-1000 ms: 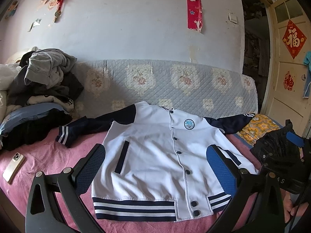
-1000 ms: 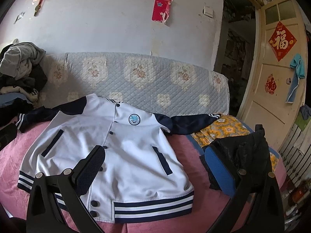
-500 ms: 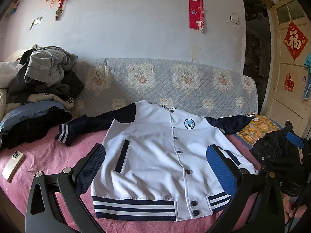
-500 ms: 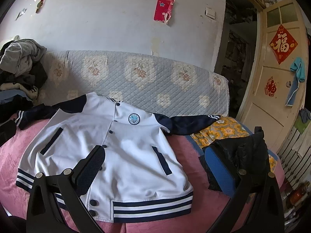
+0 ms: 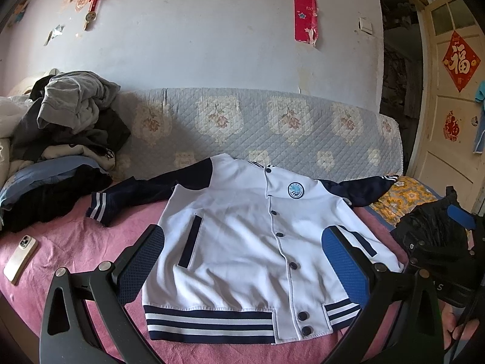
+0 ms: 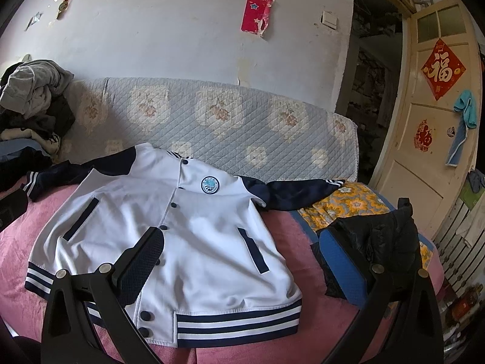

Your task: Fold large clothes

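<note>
Left gripper [image 5: 244, 259] and right gripper [image 6: 242, 262]: both spread wide, empty, hovering at 6 o'clock of the garment. White button-front varsity jacket with navy sleeves and striped hem [image 5: 239, 239]: flat, face up on the pink bedspread [image 5: 75, 242], sleeves out at 10 and 2 o'clock. Judged soft, light, limp; grip cuffs or hem corners.

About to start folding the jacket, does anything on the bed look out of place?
Yes: a phone lies loose on the pink cover, left of the white jacket. A crumpled black garment sits at its right. The jacket itself lies flat, buttoned, sleeves spread.
</note>
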